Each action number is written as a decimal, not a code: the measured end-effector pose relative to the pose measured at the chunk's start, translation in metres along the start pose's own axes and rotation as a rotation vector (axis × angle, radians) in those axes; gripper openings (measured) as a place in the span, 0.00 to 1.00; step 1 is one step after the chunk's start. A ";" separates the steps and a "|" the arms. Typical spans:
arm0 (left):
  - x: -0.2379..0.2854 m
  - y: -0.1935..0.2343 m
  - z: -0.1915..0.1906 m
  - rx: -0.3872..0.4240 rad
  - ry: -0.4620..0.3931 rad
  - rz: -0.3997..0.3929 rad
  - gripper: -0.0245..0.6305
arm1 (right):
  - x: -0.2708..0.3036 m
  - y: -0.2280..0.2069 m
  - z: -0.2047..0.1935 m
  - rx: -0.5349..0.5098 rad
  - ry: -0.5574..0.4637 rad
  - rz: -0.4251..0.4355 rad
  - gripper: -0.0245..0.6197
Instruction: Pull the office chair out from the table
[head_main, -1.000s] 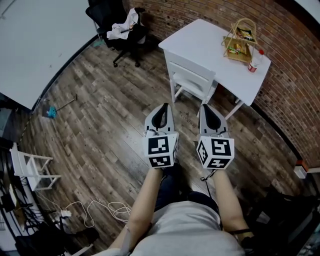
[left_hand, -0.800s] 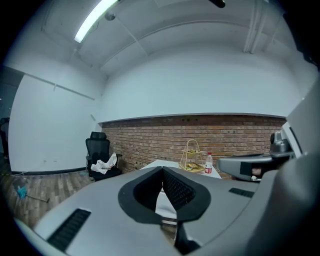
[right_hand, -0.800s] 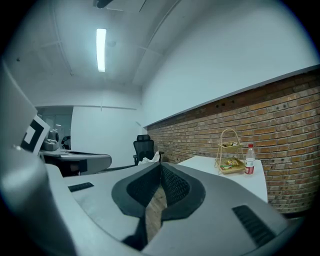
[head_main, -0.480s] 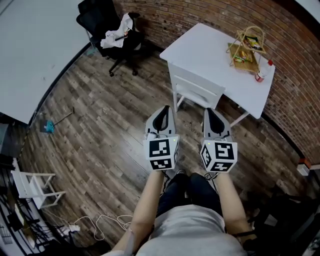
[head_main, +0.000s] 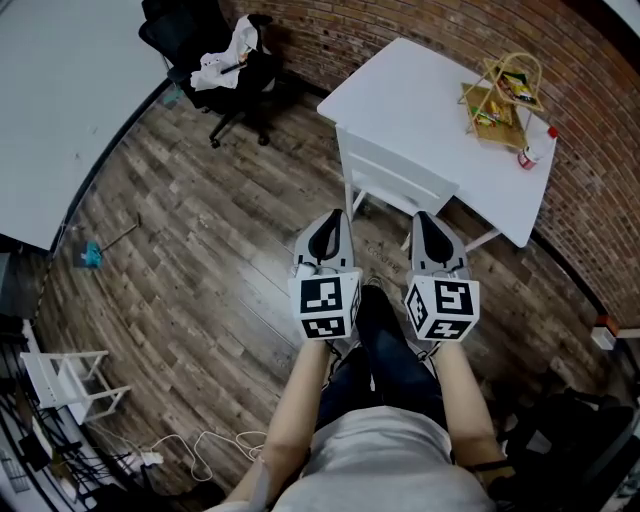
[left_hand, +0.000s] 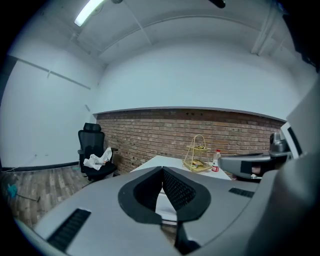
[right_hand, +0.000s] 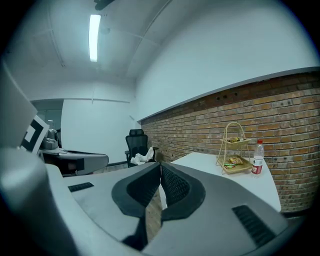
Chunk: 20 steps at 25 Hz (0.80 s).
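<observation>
Head view: where did the office chair (head_main: 210, 50) stand?

— At the far edge of the wooden floor (head_main: 200, 250), against the brick wall (head_main: 320, 38), near the corner with the white wall (head_main: 60, 90). It was black, with a white cloth (head_main: 222, 60) heaped on its seat, and it stood well apart from the white table (head_main: 400, 90).

Was anything tucked in at that table?

— A white chair (head_main: 395, 185) sat at the tabletop's near edge, its seat pushed underneath. A tiered wire stand (head_main: 500, 90) and a red-capped bottle (head_main: 531, 153) stood just beside each other along the tabletop's edge by the brick wall. The bottle was the nearer of the two to the right corner.

And the grippers?

— The left gripper (head_main: 329, 216) and the right gripper (head_main: 421, 216) were side by side above the floor. Both pointed toward the table's near edge and touched nothing.

Clenched or released?

— Clenched, both of them. The left gripper view showed its ridged pads (left_hand: 177, 190) pressed together with nothing between them, and the office chair lay off to the left past them. The right gripper view showed the same: tips met and empty, with the office chair just left of the jaws by the brick wall.
</observation>
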<state>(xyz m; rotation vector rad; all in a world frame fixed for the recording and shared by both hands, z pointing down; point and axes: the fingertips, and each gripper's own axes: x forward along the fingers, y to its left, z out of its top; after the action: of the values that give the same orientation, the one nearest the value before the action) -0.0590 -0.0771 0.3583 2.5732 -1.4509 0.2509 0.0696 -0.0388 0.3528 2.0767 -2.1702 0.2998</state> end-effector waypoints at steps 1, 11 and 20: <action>0.006 0.003 0.000 0.005 0.004 -0.003 0.05 | 0.008 -0.001 0.000 0.003 0.002 0.000 0.06; 0.102 0.019 0.014 0.061 0.032 -0.107 0.05 | 0.108 -0.034 -0.002 0.015 0.057 0.002 0.06; 0.201 0.017 0.023 0.103 0.095 -0.179 0.05 | 0.189 -0.074 0.010 0.013 0.086 -0.019 0.06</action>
<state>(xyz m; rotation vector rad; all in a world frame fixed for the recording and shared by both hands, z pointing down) 0.0305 -0.2581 0.3836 2.7109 -1.1958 0.4264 0.1341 -0.2276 0.3897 2.0502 -2.1044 0.3945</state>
